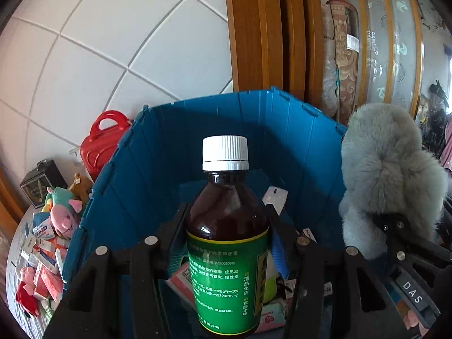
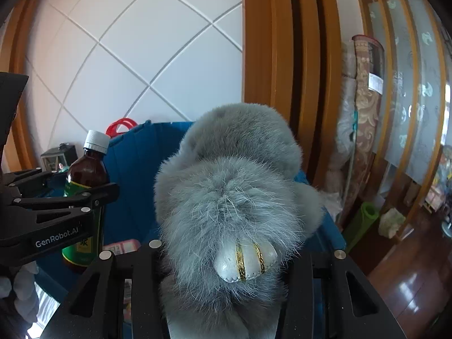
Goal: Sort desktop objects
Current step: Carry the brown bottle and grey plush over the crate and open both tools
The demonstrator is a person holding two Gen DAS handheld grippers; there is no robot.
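Currently both grippers loaded over the blue crate (image 1: pixel 175 152).
Crate: ribbed blue plastic walls, open top; on its floor a pink box (image 1: pixel 180 278), a white card (image 1: pixel 275 199) and other small packs, partly hidden by the bottle. Left gripper (image 1: pixel 226 243) is clamped on the brown medicine bottle (image 1: pixel 226 226), upright, white ridged cap, green label, held above the crate interior. Right gripper (image 2: pixel 223 276) is clamped on the grey furry plush (image 2: pixel 226 192), long soft pile, stitched silver patch with two gold bands, over the crate's right wall. Outside the crate's left wall: red plastic case (image 1: pixel 99 144), dark lantern (image 1: pixel 42 180), heap of plush toys (image 1: pixel 62 209) and medicine boxes (image 1: pixel 45 268). Behind: white tiled wall, wooden frame.
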